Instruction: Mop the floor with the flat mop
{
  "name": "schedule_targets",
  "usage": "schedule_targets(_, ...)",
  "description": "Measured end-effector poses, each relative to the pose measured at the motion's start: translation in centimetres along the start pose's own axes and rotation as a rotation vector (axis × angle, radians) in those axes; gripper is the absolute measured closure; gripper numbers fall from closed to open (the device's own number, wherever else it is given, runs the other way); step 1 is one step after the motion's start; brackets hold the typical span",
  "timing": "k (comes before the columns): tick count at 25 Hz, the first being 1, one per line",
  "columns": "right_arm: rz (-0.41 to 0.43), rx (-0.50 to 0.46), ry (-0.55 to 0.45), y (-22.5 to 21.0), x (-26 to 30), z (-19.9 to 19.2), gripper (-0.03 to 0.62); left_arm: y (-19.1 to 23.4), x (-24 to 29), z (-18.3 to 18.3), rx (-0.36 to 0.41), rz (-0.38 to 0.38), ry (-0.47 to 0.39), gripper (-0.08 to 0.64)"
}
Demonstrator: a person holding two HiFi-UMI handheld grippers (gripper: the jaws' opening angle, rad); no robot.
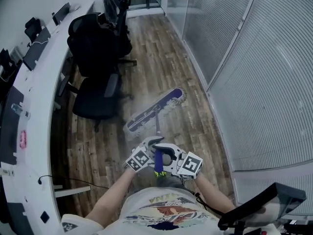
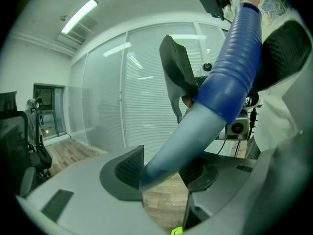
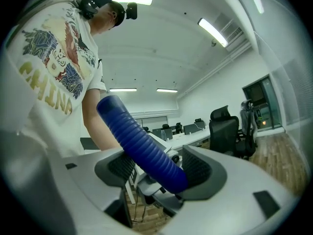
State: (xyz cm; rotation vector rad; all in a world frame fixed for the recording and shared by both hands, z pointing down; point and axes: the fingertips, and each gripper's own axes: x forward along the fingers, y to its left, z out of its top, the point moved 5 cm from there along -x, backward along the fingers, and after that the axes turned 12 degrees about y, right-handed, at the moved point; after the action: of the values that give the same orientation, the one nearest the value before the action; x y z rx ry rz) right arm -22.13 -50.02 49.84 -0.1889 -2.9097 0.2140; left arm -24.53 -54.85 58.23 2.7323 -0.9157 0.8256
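The flat mop head [image 1: 155,108], blue and white, lies slantwise on the wooden floor ahead of me. Its pole [image 1: 158,131] runs back to both grippers at my waist. My left gripper [image 1: 148,151] grips the grey pole [image 2: 168,155] just below the blue ribbed grip [image 2: 234,77]; the pole fills the gap between both pads. My right gripper [image 1: 172,159] is closed higher up on the blue ribbed grip [image 3: 144,148], which sits between its dark pads [image 3: 196,166]. In their own views the left gripper [image 2: 164,174] and right gripper [image 3: 159,169] each have the handle in the jaws.
Two black office chairs [image 1: 98,94] stand to the left beside a long white curved desk [image 1: 36,106] with monitors. A wall of glass with blinds [image 1: 254,72] borders the floor on the right. A cable [image 1: 73,181] trails on the floor at lower left.
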Motion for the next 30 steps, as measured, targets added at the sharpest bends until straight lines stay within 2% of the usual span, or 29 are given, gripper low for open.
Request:
schedule_targets(4, -0.045, 0.034, 0.021, 4.5, -1.0, -1.9, 0.310, -4.7, -0.6, -1.2, 0.006, -0.009, -0.005, 0.387)
schedule_targets(9, -0.083, 0.013, 0.047, 15.0, -0.3, -2.1, 0.310, -13.3, -6.0, -2.8, -0.004, -0.022, -0.059, 0.383)
schedule_targets(14, -0.159, 0.026, 0.039, 24.8, 0.0, -4.0, 0.311, -22.0, -9.9, -5.4, -0.021, -0.057, -0.090, 0.376)
schedule_targets(18, -0.219, 0.006, 0.023, 31.8, -1.1, -4.7, 0.311, -28.8, -12.3, -6.0, -0.024, -0.092, -0.099, 0.371)
schedule_targets(21, -0.293, 0.015, 0.006, 35.5, -2.7, -5.1, 0.313, -32.9, -13.0, -5.7, -0.024, -0.107, -0.109, 0.371)
schedule_targets(25, -0.395, 0.015, 0.005, 40.5, -5.8, -7.3, 0.324, -39.1, -12.5, -5.3, 0.027, -0.160, -0.094, 0.370)
schedule_targets(30, -0.503, 0.100, -0.037, 48.6, -10.9, -9.5, 0.334, -48.8, -12.3, -4.7, 0.053, -0.195, -0.105, 0.367)
